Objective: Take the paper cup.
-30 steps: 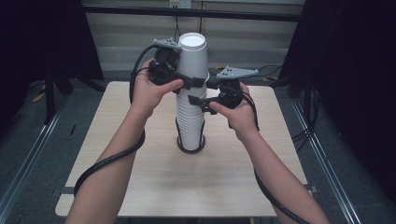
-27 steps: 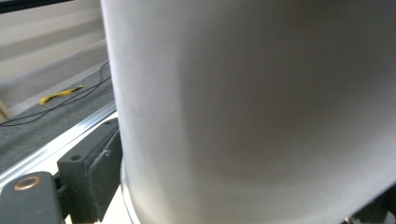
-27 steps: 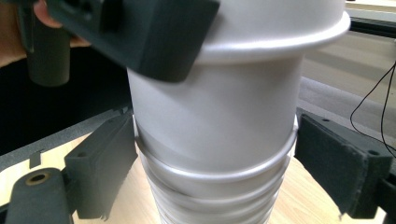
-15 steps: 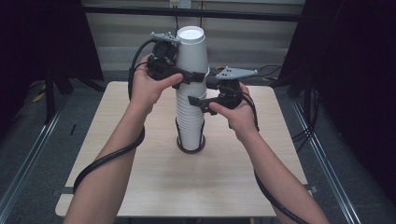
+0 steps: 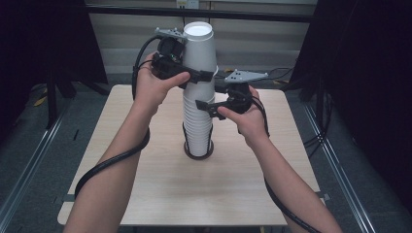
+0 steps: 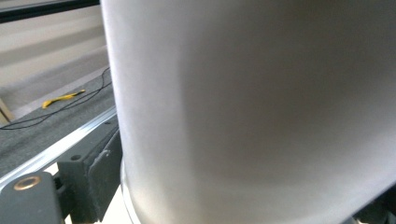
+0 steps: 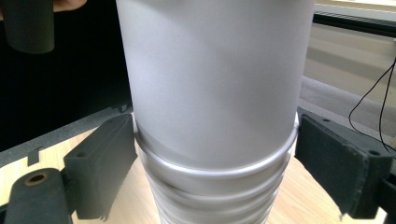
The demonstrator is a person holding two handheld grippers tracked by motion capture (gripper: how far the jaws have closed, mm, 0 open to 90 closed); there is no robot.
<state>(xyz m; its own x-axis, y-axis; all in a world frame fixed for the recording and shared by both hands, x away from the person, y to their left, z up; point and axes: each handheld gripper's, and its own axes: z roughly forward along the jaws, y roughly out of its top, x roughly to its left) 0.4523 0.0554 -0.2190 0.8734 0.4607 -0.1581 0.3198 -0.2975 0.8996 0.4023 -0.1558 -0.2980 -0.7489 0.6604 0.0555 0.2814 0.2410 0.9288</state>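
A tall stack of white paper cups (image 5: 197, 124) stands in a black ring holder (image 5: 187, 151) on the wooden table (image 5: 145, 189). My left gripper (image 5: 200, 74) is shut on the top cup (image 5: 199, 48), which is drawn partly up out of the stack. In the left gripper view that cup's wall (image 6: 252, 102) presses against the pad (image 6: 93, 177). My right gripper (image 5: 204, 101) is lower down, shut on the stack. In the right gripper view both pads (image 7: 102, 163) touch the rims of the stack (image 7: 215, 196) just below the raised cup (image 7: 215, 79).
Both forearms reach in over the table's front half, with black cables (image 5: 111, 162) trailing from them. Dark curtains hang on both sides, and metal rails (image 5: 29, 165) run along the floor beside the table. A yellow strip (image 6: 63, 98) lies on the floor.
My left gripper has risen with the top cup, pulling it further up out of the stack. The right gripper and the stack have stayed where they were.
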